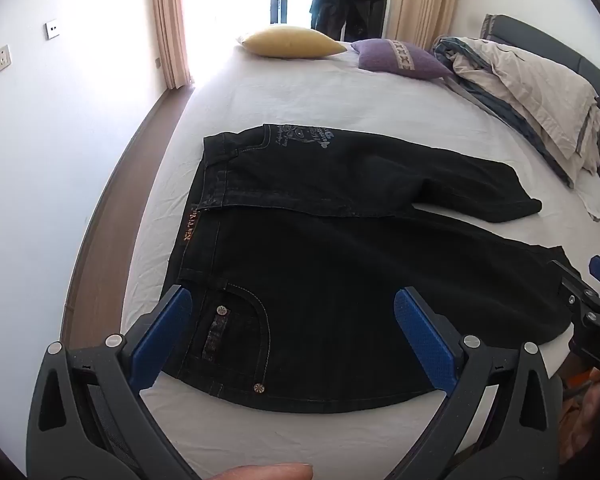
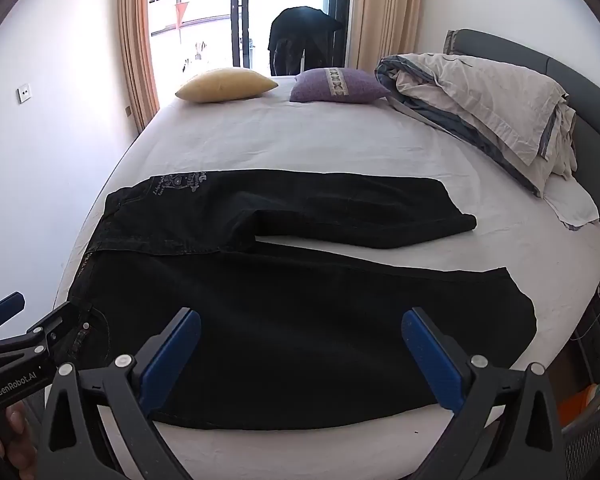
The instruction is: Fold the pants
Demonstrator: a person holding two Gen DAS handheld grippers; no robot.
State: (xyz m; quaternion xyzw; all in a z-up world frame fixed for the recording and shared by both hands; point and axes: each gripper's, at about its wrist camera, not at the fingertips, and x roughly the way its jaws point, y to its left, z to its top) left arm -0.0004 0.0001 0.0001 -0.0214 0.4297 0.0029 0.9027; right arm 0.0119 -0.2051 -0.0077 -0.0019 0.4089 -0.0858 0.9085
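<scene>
black pants (image 1: 340, 264) flat on bed (image 1: 300, 92)

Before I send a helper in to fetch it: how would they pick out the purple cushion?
Start at the big bed with the white sheet and look to its far end, by the balcony door. Two cushions lie there side by side; the purple cushion is nearer the heaped bedding, and unlike the plain yellow cushion it carries a pale patterned strip.

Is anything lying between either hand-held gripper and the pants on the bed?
Nothing visible. The black pants lie flat directly under the open left hand-held gripper and right hand-held gripper; both pillows sit far back.
</scene>
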